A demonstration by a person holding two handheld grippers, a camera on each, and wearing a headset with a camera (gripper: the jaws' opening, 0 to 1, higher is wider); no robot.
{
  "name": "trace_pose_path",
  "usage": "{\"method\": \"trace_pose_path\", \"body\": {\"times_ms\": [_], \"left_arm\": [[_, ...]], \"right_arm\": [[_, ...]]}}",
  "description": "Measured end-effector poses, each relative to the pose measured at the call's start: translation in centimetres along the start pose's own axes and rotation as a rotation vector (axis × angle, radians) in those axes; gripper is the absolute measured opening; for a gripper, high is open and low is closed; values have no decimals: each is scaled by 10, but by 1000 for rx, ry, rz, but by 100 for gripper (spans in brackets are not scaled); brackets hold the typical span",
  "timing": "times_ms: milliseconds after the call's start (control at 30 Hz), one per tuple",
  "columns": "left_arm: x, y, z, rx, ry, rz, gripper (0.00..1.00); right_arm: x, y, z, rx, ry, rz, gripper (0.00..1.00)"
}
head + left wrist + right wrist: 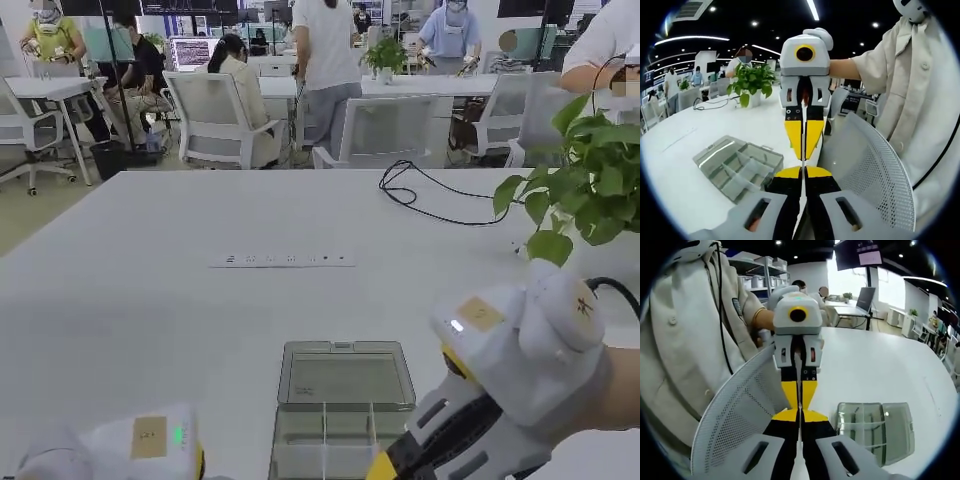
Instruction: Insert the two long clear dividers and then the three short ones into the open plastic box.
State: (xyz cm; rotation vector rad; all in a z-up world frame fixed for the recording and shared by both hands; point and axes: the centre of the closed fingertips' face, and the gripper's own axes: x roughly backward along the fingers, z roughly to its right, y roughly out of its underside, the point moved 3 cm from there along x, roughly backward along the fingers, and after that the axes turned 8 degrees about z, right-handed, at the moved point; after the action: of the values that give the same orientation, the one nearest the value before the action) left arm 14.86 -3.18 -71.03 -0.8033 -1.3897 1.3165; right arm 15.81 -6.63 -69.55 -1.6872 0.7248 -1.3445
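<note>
Clear box (300, 428), lid (345, 377) open, holds dividers (326, 424); left hand-held gripper (802, 169) and right hand-held gripper (800, 413) clenched empty.

Tabletop (130, 310) is left free to the left of the box (345, 378) and beyond it, broken by a flat socket strip (283, 260). The right side is crowded by a plant (585, 190) and looped cable (420, 190); a mesh chair (875, 170) is set beside the near edge.
</note>
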Motion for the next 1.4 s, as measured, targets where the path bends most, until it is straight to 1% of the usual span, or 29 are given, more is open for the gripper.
{"method": "trace_pose_path", "body": {"times_ms": [100, 200, 333, 400, 633, 733, 767, 833, 900, 1033, 1100, 1200, 1300, 1400], "left_arm": [[-1, -3, -2, 17, -14, 24, 0], [-2, -5, -4, 11, -27, 35, 3], [-3, -5, -7, 5, -51, 39, 11], [-2, -5, -11, 4, -76, 47, 14], [3, 0, -22, 5, -142, 51, 26], [4, 1, -24, 11, -156, 52, 29], [5, 2, -27, 15, -172, 54, 31], [5, 3, -29, 15, -185, 57, 33], [6, 3, -31, 17, -198, 58, 35], [7, 5, -35, 25, -224, 61, 41], [8, 6, -38, 22, -240, 62, 43], [9, 7, -40, 28, -262, 69, 48], [10, 9, -43, 25, -280, 60, 52], [10, 11, -46, 28, -293, 60, 55]], "right_arm": [[0, 1, 2, 19, 13, -28, 2], [0, 1, 5, 32, 26, -47, 2], [1, 1, 10, 44, 43, -70, 2], [2, 1, 13, 42, 52, -82, 2], [7, 6, 24, 19, 94, -125, 2], [8, 9, 29, 11, 114, -150, 2], [9, 11, 31, 3, 125, -164, 2], [11, 12, 33, 5, 131, -169, 2], [13, 14, 38, 11, 152, -188, 2], [17, 19, 45, 19, 177, -228, 2], [19, 22, 50, 37, 188, -256, 2], [21, 28, 56, 37, 204, -293, 2], [24, 33, 61, 35, 218, -321, 2], [25, 37, 65, 28, 229, -345, 2]]}}
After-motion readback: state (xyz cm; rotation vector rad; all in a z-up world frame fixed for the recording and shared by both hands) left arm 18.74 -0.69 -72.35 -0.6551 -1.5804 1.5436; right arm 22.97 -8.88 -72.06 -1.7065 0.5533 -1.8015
